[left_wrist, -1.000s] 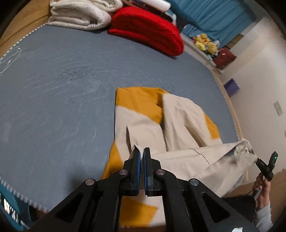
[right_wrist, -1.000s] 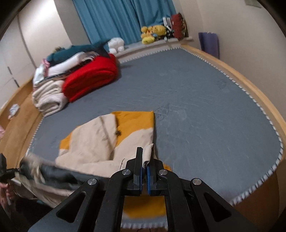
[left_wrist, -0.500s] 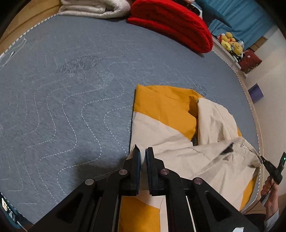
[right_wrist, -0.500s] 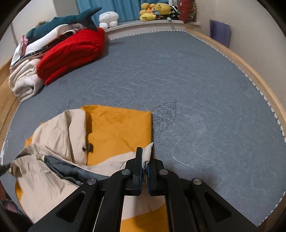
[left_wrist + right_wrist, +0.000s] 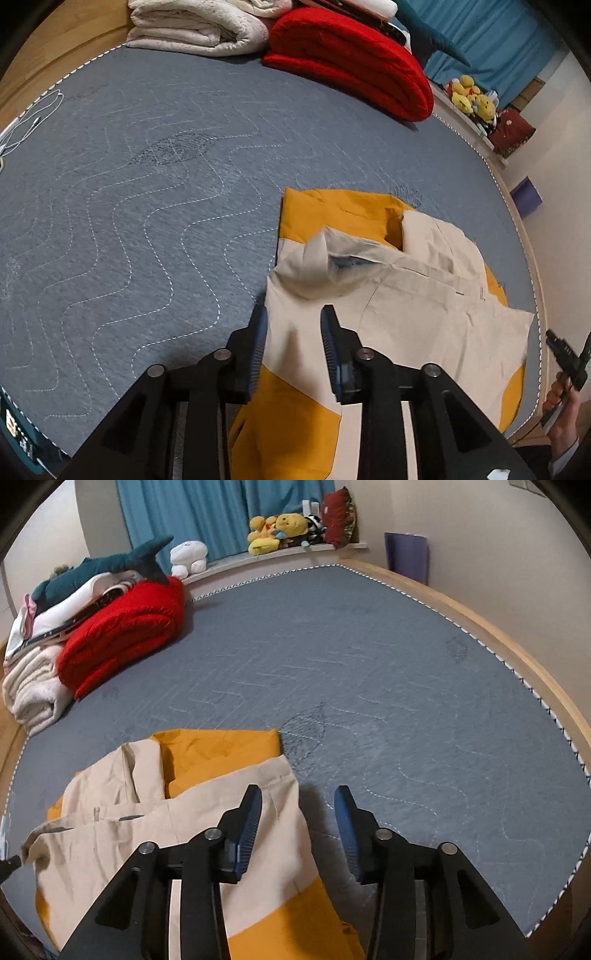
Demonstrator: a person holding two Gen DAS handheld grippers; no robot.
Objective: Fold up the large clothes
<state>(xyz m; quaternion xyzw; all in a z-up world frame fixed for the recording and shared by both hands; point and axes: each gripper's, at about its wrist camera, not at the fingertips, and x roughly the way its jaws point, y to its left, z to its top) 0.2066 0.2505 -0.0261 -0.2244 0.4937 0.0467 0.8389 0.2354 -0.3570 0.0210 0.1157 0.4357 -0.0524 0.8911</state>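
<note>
A large beige and mustard-yellow garment point(image 5: 399, 302) lies partly folded on the grey quilted bed point(image 5: 147, 192), its beige half laid over the yellow part. My left gripper point(image 5: 293, 325) is open just above the garment's near left edge, holding nothing. In the right wrist view the garment point(image 5: 155, 812) lies at the lower left. My right gripper point(image 5: 298, 810) is open and empty over the garment's right edge, one finger above the cloth, the other above the bed point(image 5: 406, 709).
A rolled red blanket point(image 5: 351, 59) and a folded white blanket point(image 5: 195, 26) lie at the bed's far end, with stacked clothes and a plush shark point(image 5: 107, 566). Plush toys point(image 5: 277, 528) sit on a ledge. A white cable point(image 5: 33, 118) lies at the left edge.
Both grippers were shut on the garment's beige edge and carried it forward over the yellow part. Now both have opened and let go; the cloth lies on the garment.
</note>
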